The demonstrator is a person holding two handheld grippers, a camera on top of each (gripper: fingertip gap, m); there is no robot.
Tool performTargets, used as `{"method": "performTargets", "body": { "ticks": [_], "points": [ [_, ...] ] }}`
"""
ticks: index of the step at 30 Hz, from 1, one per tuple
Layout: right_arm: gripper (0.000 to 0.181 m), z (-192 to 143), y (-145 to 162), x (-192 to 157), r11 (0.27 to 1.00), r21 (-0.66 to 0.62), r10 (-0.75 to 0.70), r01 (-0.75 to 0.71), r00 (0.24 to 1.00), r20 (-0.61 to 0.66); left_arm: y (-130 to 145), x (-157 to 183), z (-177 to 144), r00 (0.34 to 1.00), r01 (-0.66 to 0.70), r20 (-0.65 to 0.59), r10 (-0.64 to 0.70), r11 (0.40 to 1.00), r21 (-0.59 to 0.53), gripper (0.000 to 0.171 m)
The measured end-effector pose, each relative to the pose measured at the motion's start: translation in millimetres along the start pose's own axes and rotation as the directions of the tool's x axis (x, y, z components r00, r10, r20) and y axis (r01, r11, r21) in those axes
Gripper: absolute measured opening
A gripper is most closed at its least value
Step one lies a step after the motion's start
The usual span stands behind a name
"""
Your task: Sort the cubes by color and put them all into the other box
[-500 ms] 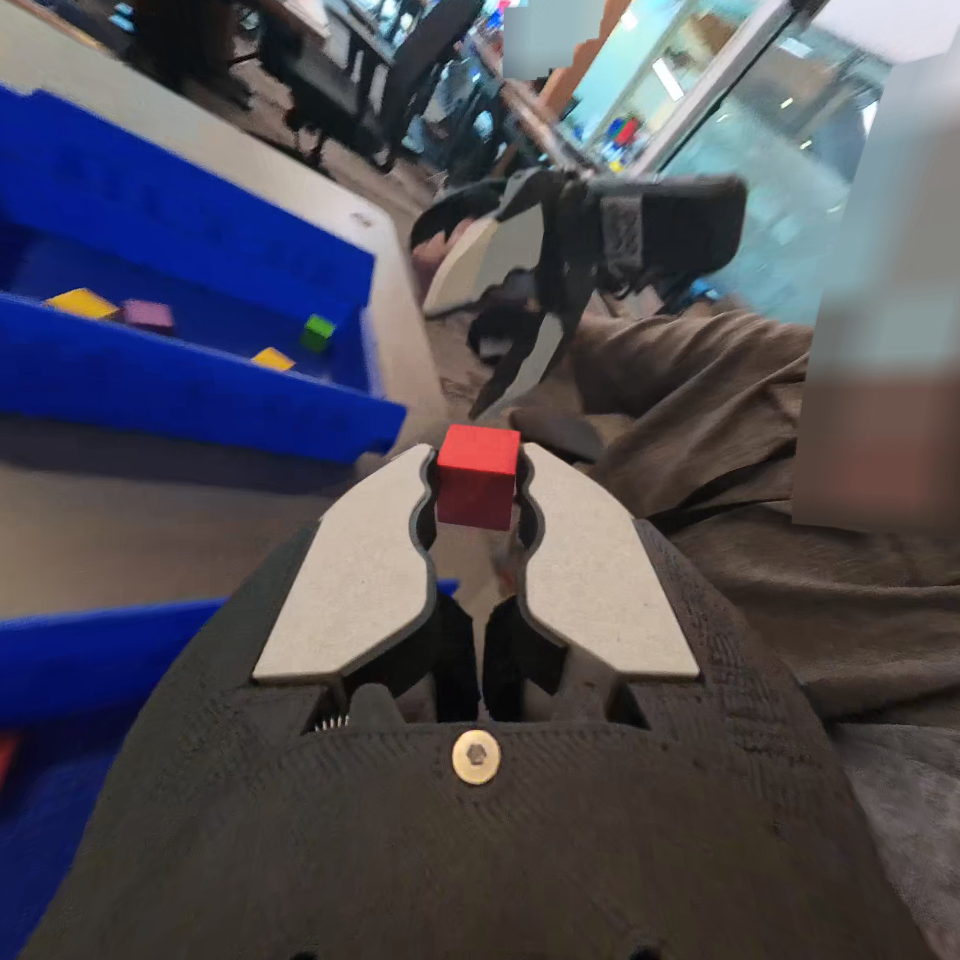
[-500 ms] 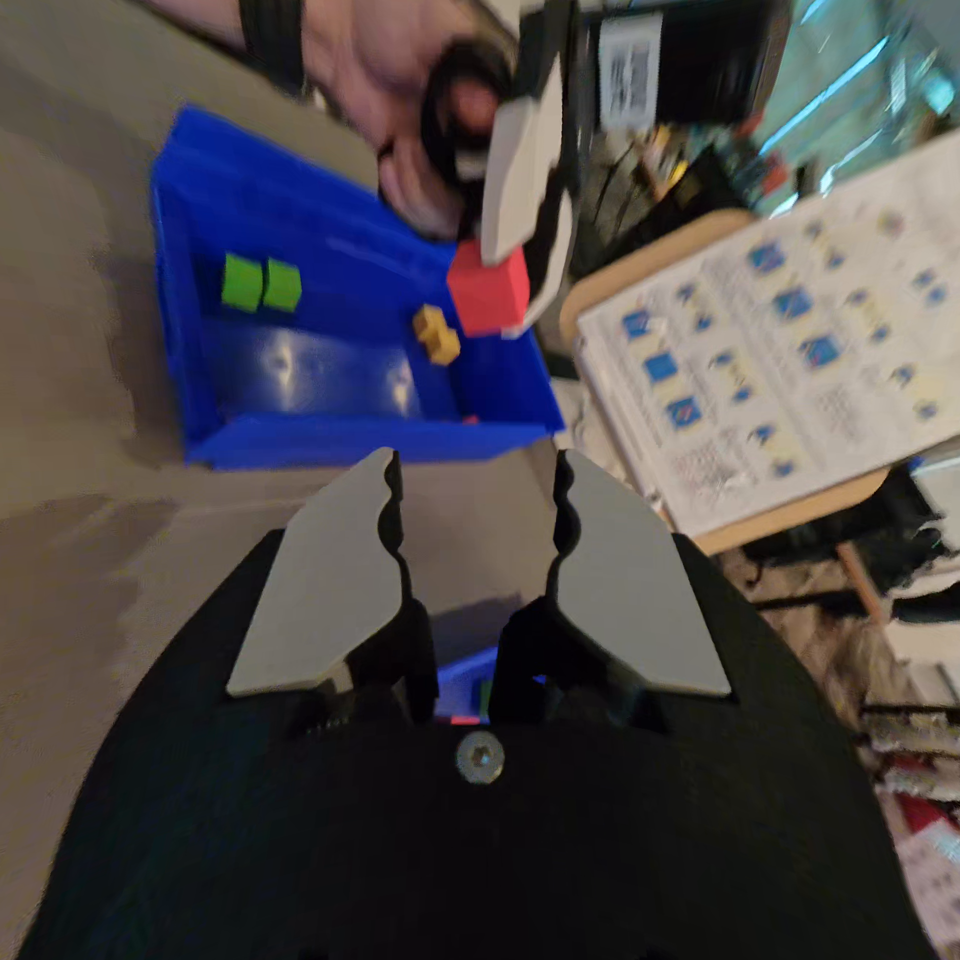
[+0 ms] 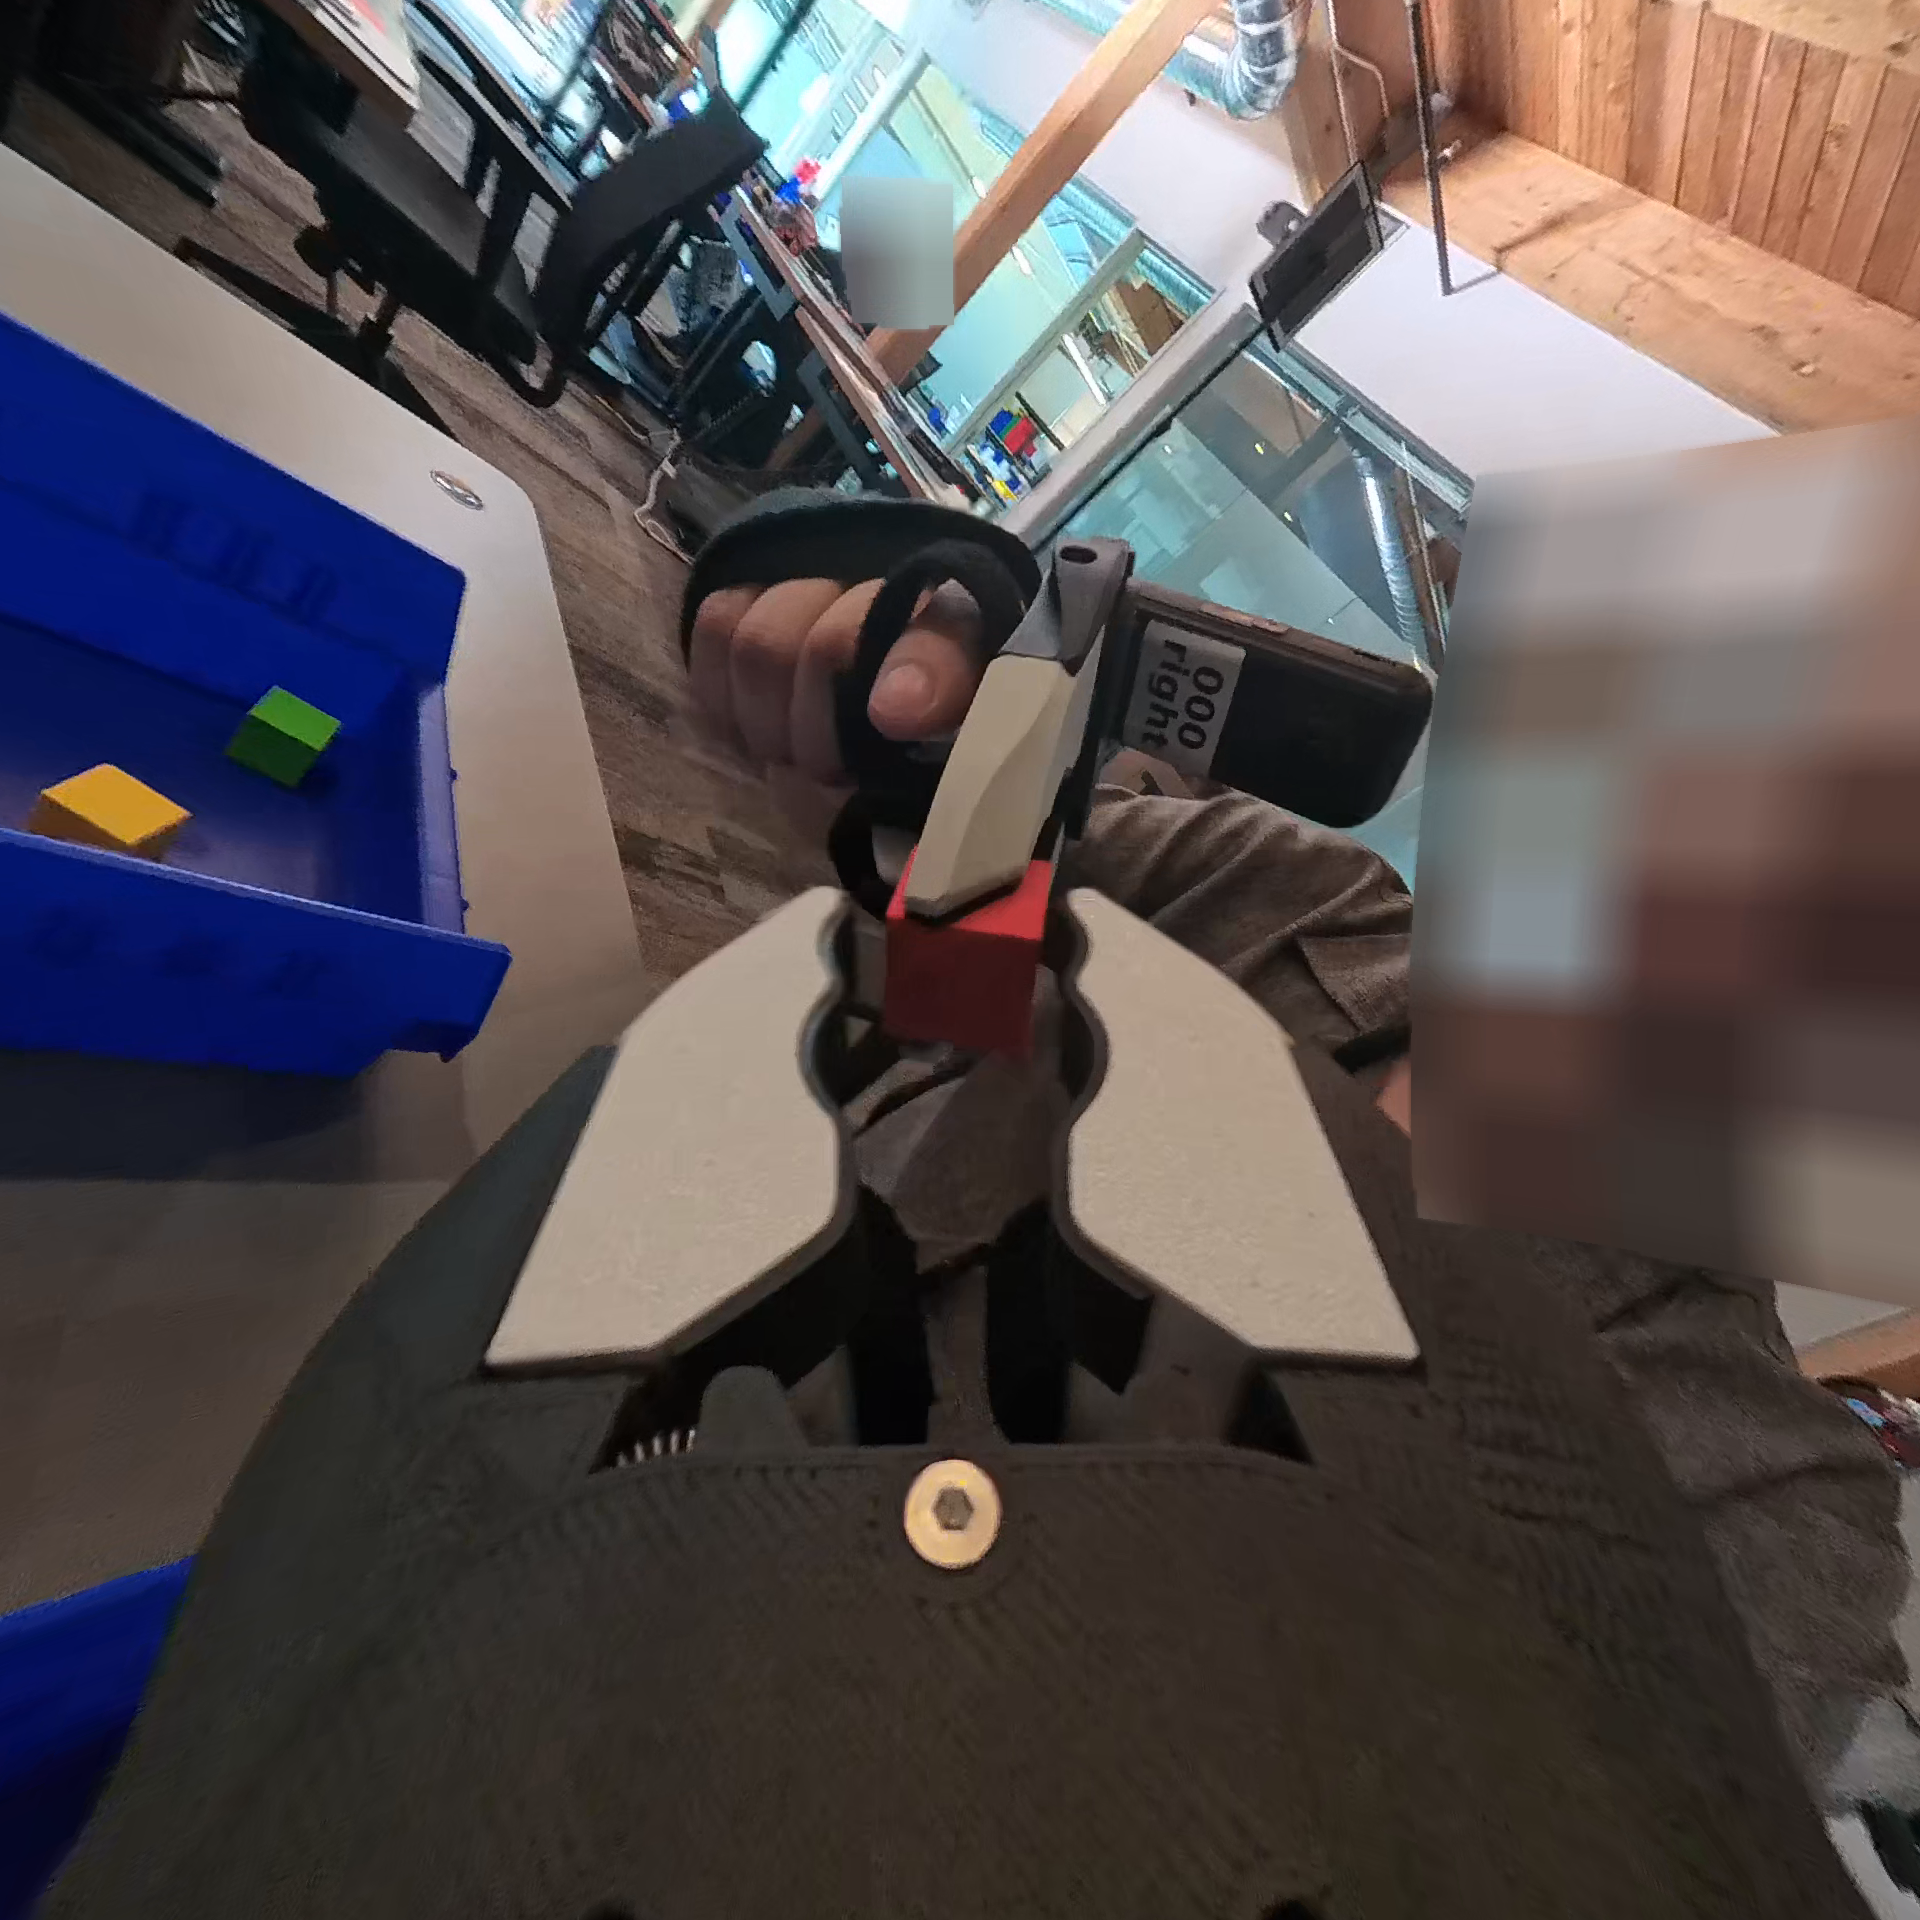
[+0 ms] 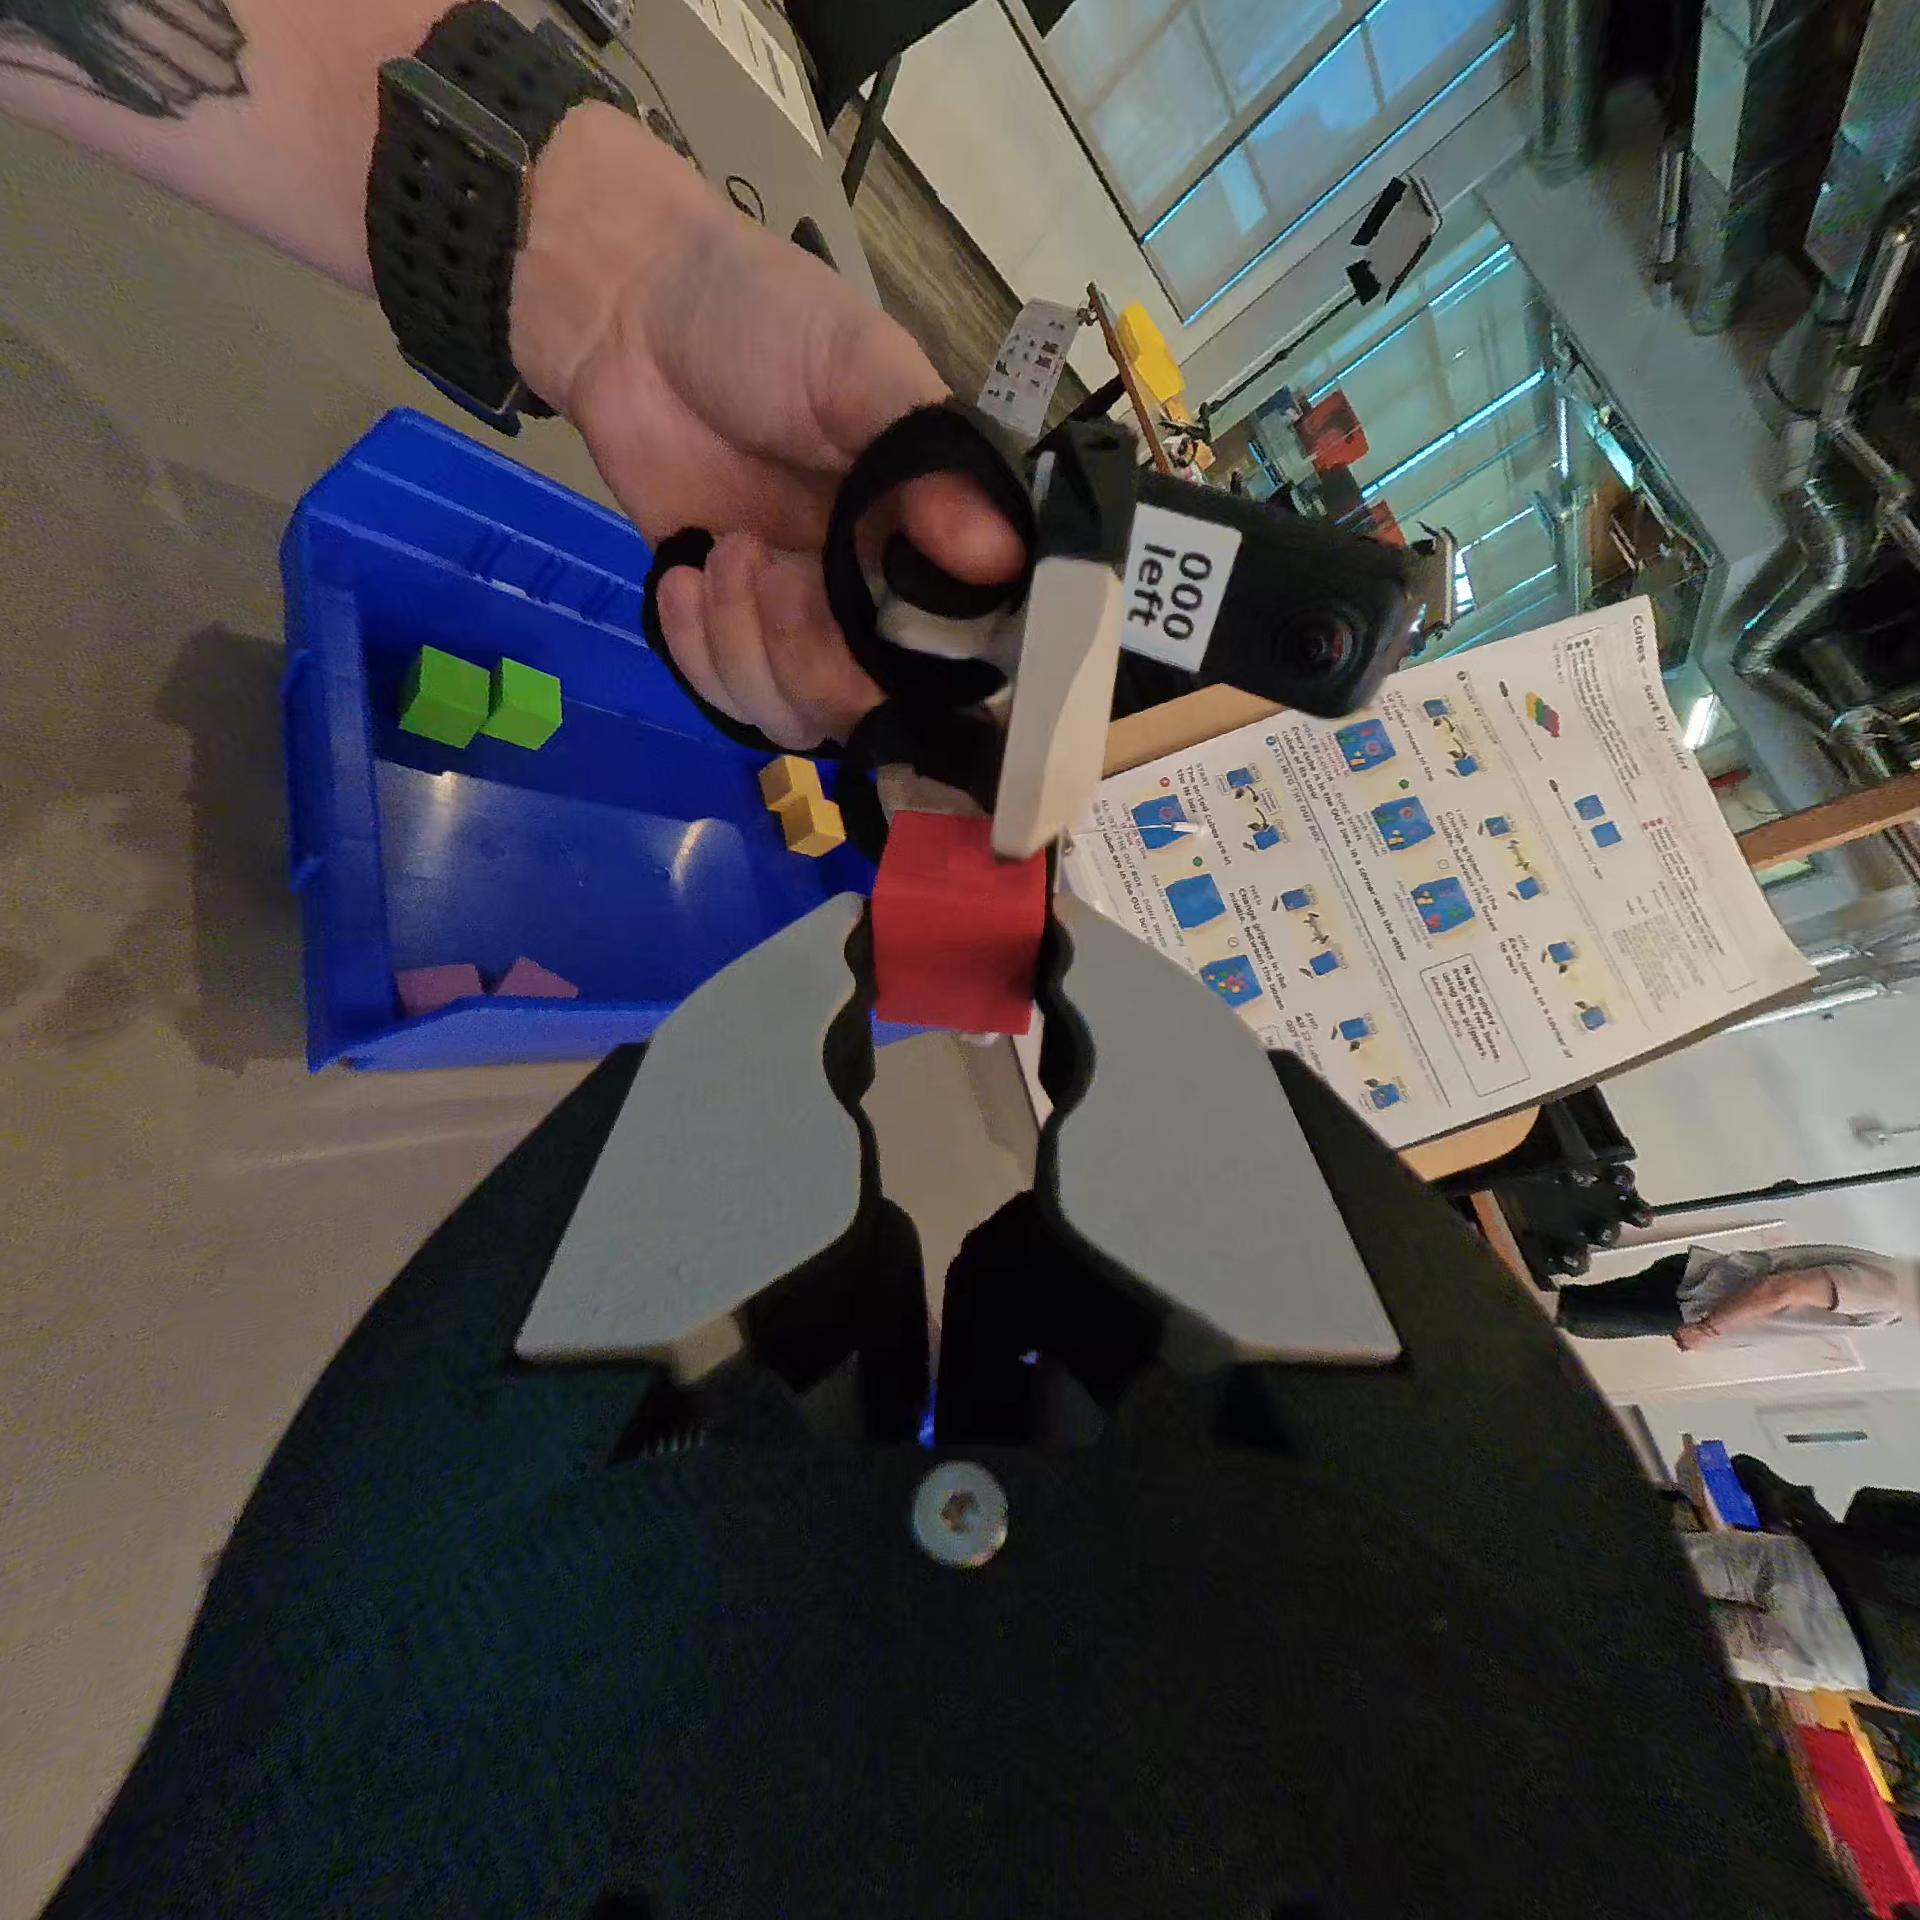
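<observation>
A red cube (image 3: 961, 987) hangs in the air past the table edge, between both grippers. My right gripper (image 4: 956, 935) is shut on the red cube (image 4: 956, 956), its two pads pressed on the cube's sides. My left gripper (image 3: 961, 935) stands around the same cube with its jaws parted, a narrow gap on each side. In the left wrist view one of the right gripper's fingers (image 3: 987, 790) lies over the cube's top. In the right wrist view one of the left gripper's fingers (image 4: 1060, 707) reaches down to the cube, held by a hand with a black wristband.
A blue bin (image 4: 332, 831) on the beige table (image 4: 125, 935) holds two green cubes (image 4: 478, 696), yellow cubes (image 4: 800, 805) and purple pieces (image 4: 447, 982). Another blue bin (image 3: 208, 935) holds a green cube (image 3: 283, 734) and a yellow cube (image 3: 109, 810). A printed sheet (image 4: 1455, 883) lies at right.
My right gripper moved up to the red cube and closed on it. My left gripper's jaws, shut on the cube before, have opened a little. Both grippers came together.
</observation>
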State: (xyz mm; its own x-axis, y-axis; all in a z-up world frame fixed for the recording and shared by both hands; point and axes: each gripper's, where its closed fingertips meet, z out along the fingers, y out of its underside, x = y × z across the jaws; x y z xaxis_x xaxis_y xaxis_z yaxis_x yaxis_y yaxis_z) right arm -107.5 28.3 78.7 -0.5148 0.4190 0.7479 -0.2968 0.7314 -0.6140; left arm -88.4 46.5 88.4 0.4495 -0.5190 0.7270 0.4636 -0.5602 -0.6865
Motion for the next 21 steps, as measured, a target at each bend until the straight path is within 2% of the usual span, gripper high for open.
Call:
{"method": "performTargets", "body": {
  "ticks": [1,4,7,8,10,12,14,16,18,21],
  "points": [
    [0.028,-3.0,2.1,2.6,1.0,-0.004,0.003,-0.003,1.0,0.0,-3.8,-2.0,-1.8,1.0,-0.017,0.022,0.016,1.0,0.026,0.047],
    [0.028,-17.9,18.8,21.9,0.998,-0.047,0.034,-0.035,0.999,-0.015,-19.4,-6.8,-16.0,0.985,-0.115,0.139,0.098,0.985,0.125,0.051],
    [0.028,-34.8,63.9,53.1,0.977,-0.184,0.104,-0.109,0.994,-0.033,-27.4,-14.2,-37.2,0.925,-0.23,0.343,0.165,0.96,0.159,0.05],
    [0.028,-39.3,88.4,59.3,0.951,-0.276,0.143,-0.142,0.99,-0.016,-25.4,-18.5,-44.2,0.886,-0.258,0.428,0.176,0.956,0.14,0.048],
    [0.028,-49.0,145.9,65.1,0.851,-0.488,0.221,-0.191,0.975,0.003,-15.5,-27.8,-56.9,0.766,-0.312,0.604,0.22,0.949,0.05,0.046],
    [0.028,-61.7,203.8,52.3,0.686,-0.697,0.337,-0.211,0.94,0.047,-6.3,-32.7,-70.6,0.598,-0.368,0.753,0.273,0.929,-0.045,0.046],
    [0.029,-74.4,250.9,25.7,0.516,-0.839,0.456,-0.171,0.884,0.101,2.6,-28.4,-76.0,0.46,-0.424,0.821,0.34,0.896,-0.134,0.046],
    [0.029,-87.6,287.6,-4.2,0.365,-0.927,0.546,-0.085,0.826,0.14,9.2,-22.7,-83.3,0.337,-0.456,0.868,0.365,0.87,-0.188,0.045],
    [0.029,-99.4,312.7,-31.4,0.25,-0.968,0.615,-0.001,0.772,0.158,13.5,-16.8,-91.6,0.246,-0.489,0.897,0.367,0.846,-0.213,0.045],
    [0.029,-105.7,332.3,-57.2,0.17,-0.984,0.674,0.058,0.722,0.159,21.7,-19.6,-109.1,0.157,-0.482,0.925,0.347,0.844,-0.235,0.046]
  ]
}}
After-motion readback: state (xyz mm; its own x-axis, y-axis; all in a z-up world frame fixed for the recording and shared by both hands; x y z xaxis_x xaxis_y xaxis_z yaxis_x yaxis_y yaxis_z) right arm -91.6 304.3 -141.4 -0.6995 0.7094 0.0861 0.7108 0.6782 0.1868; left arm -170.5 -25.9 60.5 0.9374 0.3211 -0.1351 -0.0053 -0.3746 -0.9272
